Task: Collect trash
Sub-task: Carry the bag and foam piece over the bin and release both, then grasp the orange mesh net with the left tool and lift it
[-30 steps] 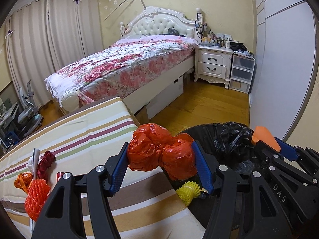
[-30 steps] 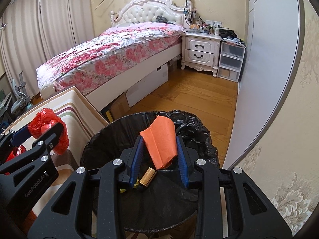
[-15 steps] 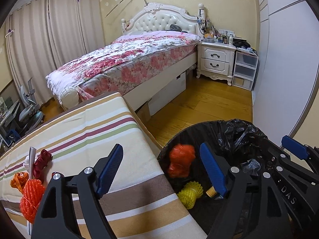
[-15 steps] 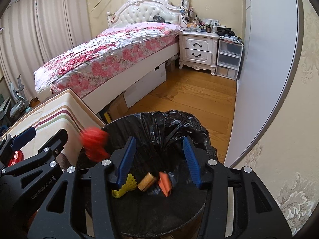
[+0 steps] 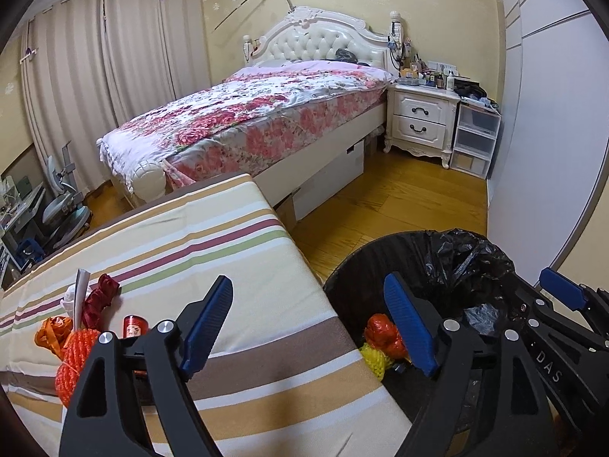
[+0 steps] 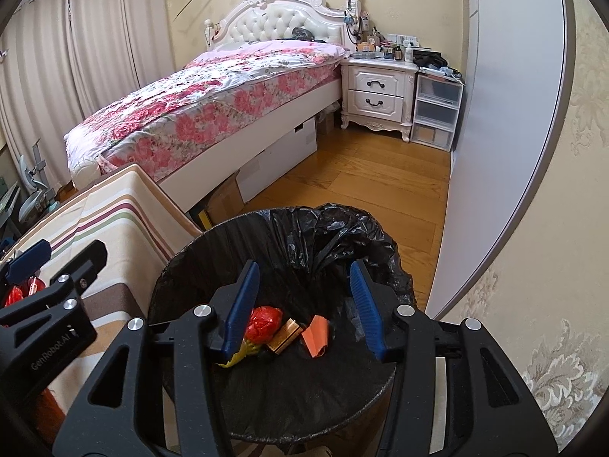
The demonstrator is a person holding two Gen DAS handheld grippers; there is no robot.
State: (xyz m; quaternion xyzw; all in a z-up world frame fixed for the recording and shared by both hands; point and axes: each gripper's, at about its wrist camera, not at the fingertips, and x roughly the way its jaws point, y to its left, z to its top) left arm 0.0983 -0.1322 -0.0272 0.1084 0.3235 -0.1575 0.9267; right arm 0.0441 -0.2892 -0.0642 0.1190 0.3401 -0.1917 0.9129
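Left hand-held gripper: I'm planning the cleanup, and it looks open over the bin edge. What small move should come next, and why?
Probably swing the left hand-held gripper left toward the orange net ball on the striped table. Its jaws are open and hold nothing, the red bag already lies in the bin, and trash is still on the table.

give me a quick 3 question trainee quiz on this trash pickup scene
1. True or false: the left tool is shut on a red crumpled plastic bag.
2. Where does the flat orange paper piece lie? A) striped table cloth B) black-lined round trash bin C) wooden floor
3. Fill in: the right tool is ____.

Key: 1 false; 2 B; 3 open
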